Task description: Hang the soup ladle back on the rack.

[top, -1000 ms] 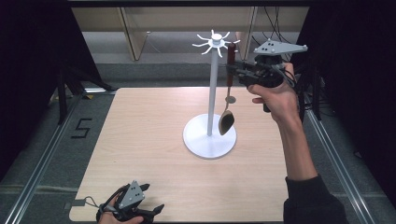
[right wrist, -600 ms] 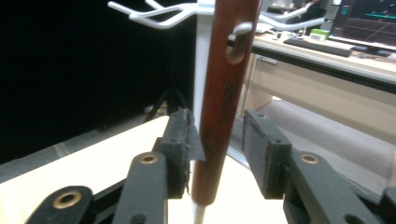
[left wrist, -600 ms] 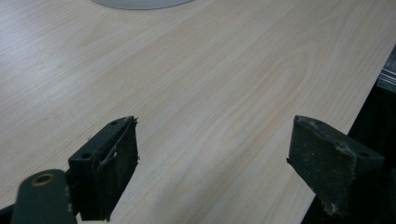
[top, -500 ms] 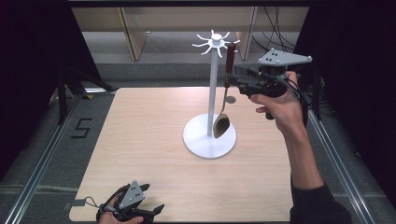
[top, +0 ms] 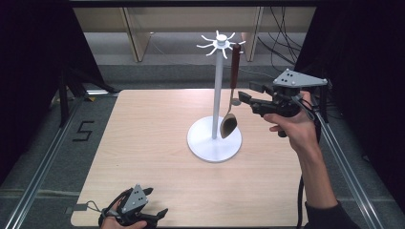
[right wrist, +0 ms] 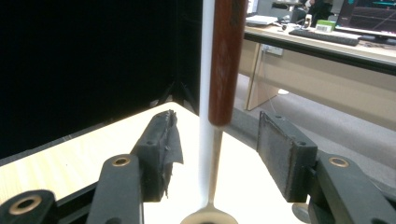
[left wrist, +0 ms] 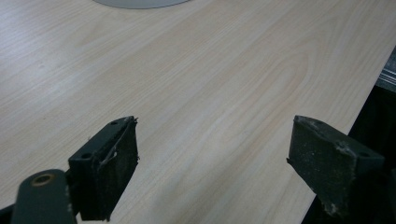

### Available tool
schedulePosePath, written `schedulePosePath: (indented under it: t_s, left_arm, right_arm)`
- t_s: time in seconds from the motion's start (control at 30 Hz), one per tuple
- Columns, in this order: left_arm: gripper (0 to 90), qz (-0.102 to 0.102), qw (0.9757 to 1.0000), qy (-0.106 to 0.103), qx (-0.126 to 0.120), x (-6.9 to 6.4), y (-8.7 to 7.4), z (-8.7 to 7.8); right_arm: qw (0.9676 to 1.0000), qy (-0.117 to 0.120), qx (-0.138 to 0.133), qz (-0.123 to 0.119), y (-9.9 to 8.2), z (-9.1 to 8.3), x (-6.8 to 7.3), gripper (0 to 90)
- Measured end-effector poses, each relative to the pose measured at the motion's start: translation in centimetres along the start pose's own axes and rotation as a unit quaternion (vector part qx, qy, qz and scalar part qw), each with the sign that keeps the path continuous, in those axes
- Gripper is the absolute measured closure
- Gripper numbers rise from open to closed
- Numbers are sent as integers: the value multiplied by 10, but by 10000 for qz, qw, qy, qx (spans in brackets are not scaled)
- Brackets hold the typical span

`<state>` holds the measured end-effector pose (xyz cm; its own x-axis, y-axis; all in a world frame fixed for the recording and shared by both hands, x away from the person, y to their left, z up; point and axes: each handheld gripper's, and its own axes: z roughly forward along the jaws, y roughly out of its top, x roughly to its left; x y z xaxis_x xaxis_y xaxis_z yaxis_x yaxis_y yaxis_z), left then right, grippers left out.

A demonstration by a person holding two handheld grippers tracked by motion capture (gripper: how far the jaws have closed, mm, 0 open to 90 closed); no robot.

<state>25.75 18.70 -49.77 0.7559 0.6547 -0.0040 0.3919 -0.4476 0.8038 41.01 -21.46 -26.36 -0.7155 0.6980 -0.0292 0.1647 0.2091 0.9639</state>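
- A white hook stand (top: pixel 218 95) is positioned upright on the bench (top: pixel 153 138), on a round base.
- A spoon (top: pixel 231 95) with a reddish-brown handle hangs from a top hook of the stand, bowl down, just above the base.
- Right hand-held gripper (top: pixel 244 93): jaws parted, gripping nothing, located just beside the spoon handle.
- Left hand-held gripper (top: pixel 155 215): jaws spread wide and empty, low at the near bench edge, well apart from the stand.

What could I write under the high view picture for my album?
A spoon hangs from a white stand while the open right gripper waits beside it.
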Motion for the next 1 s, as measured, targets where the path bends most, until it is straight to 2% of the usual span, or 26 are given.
schedulePosePath:
  t_s: [0.03,0.07,0.1,0.13,0.23,0.37,0.43,0.47,0.5,0.57,0.6,0.63,0.7,0.73,0.77,0.8,0.83,0.87,0.97,1.0]
  left_arm:
    - [151,51,9999,9,99,1,0,-1]
    - [152,52,9999,-7,85,1,1,-1]
    - [151,52,9999,-7,85,1,1,-1]
    - [151,-17,10000,0,-7,0,0,0]
    - [151,43,10000,-2,81,1,0,-1]
    - [151,-21,10000,3,7,0,0,0]
    - [151,60,9999,-5,92,1,0,-1]
    - [151,61,9999,17,99,2,0,-1]
    - [151,-107,9999,45,69,0,-1,0]
    - [151,-171,9999,24,0,-1,-1,1]
    - [151,-148,9999,43,31,-1,-1,2]
    - [151,-11,9998,104,157,1,0,0]
    - [151,0,9998,22,181,1,0,0]
    - [151,110,9997,42,200,2,0,-1]
    - [151,-29,9998,78,170,1,0,0]
    - [151,-29,9998,78,170,1,0,0]
    - [151,-139,9999,29,61,0,0,1]
    - [151,-43,9999,52,99,1,0,0]
    - [151,-4,9999,75,156,2,0,0]
    - [151,5,9998,68,208,2,0,-1]
  right_arm:
    - [10000,-11,-5,-57,-2,-1,-1,477]
    - [10000,1,-7,24,-4,-1,0,476]
    - [10000,3,-45,-9,-6,-1,0,474]
    - [10000,-23,-32,18,-8,-2,1,471]
    - [10000,37,-68,19,-16,-3,2,465]
    - [10000,32,-66,-19,-26,-6,2,456]
    - [10000,65,-54,-16,-32,-7,2,451]
    - [9999,84,-66,78,-35,-7,3,448]
    - [9998,125,-69,101,-37,-7,3,447]
    - [9998,107,-83,134,-40,-7,4,444]
    - [9997,139,-41,201,-45,-8,3,435]
    - [9997,139,-41,201,-45,-8,3,435]
    - [9993,262,-75,271,-50,-6,1,434]
    - [9990,256,-73,357,-53,-6,-1,434]
    - [9988,267,-26,415,-54,-7,-1,433]
    - [9992,260,-55,300,-55,-7,-4,433]
    - [9992,260,-55,300,-55,-7,-4,433]
    - [9987,285,-38,417,-57,-6,-3,431]
    - [9984,331,-8,460,-59,-6,-4,426]
    - [9988,259,-53,411,-60,-6,-4,424]
